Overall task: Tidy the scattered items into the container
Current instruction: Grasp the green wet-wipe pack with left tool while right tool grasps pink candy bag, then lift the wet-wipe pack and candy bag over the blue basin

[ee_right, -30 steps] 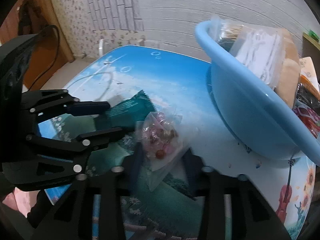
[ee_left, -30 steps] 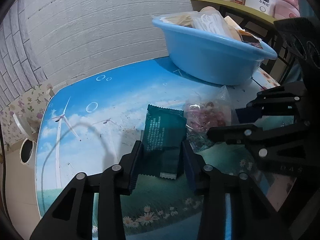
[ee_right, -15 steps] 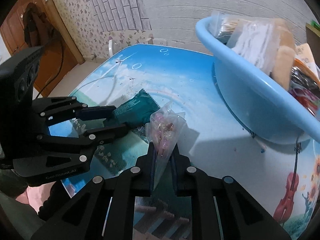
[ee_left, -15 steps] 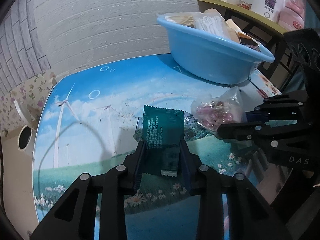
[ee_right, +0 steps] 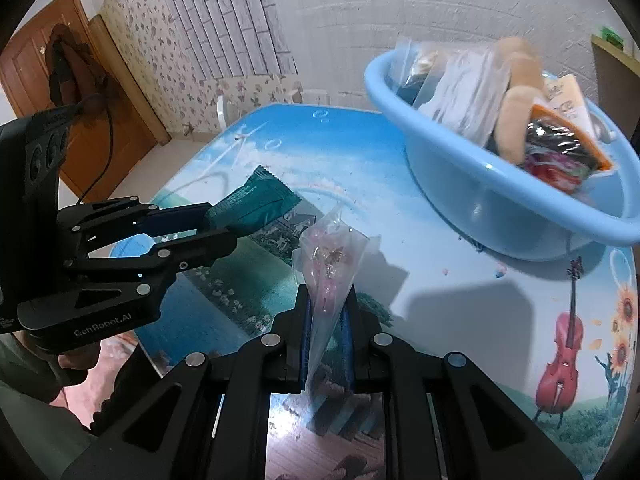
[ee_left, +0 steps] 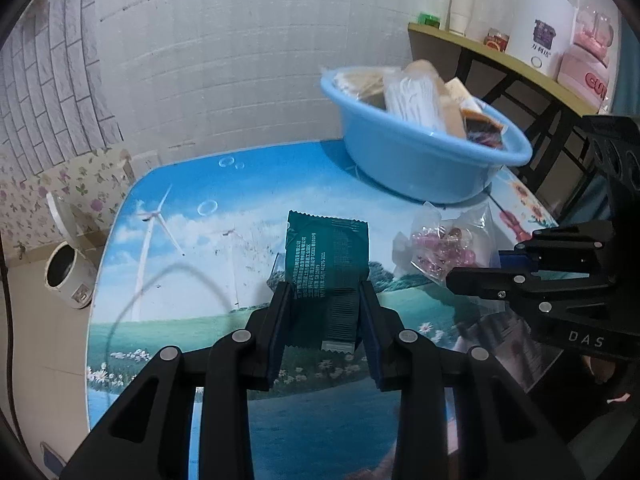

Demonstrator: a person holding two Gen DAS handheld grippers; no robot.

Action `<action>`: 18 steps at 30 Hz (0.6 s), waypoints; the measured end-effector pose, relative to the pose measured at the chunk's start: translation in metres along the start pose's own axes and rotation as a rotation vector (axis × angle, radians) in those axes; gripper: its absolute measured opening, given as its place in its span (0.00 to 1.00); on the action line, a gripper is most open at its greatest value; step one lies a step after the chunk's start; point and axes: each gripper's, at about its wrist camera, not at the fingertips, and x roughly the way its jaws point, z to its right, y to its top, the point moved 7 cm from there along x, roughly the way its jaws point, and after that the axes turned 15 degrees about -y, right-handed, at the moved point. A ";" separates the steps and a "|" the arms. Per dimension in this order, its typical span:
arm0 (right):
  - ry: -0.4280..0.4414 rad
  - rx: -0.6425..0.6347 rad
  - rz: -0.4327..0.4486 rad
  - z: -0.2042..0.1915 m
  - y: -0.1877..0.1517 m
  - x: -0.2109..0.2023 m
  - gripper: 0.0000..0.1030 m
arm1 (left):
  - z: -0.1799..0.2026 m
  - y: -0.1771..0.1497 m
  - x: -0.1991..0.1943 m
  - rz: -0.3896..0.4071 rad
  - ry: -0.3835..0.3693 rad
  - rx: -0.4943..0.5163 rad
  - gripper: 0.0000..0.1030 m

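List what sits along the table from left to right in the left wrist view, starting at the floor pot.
White pot on the floor → green packet held in the left tool → clear bag of pink sweets → right tool. The blue basin stands farther back.
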 end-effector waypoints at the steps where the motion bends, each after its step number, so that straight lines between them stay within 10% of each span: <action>1: 0.002 0.002 0.009 0.001 0.000 -0.004 0.12 | 0.002 0.001 -0.001 0.003 0.001 0.000 0.32; 18: 0.026 0.059 0.152 0.043 0.012 -0.055 0.12 | 0.050 0.052 -0.014 0.082 0.008 0.042 0.32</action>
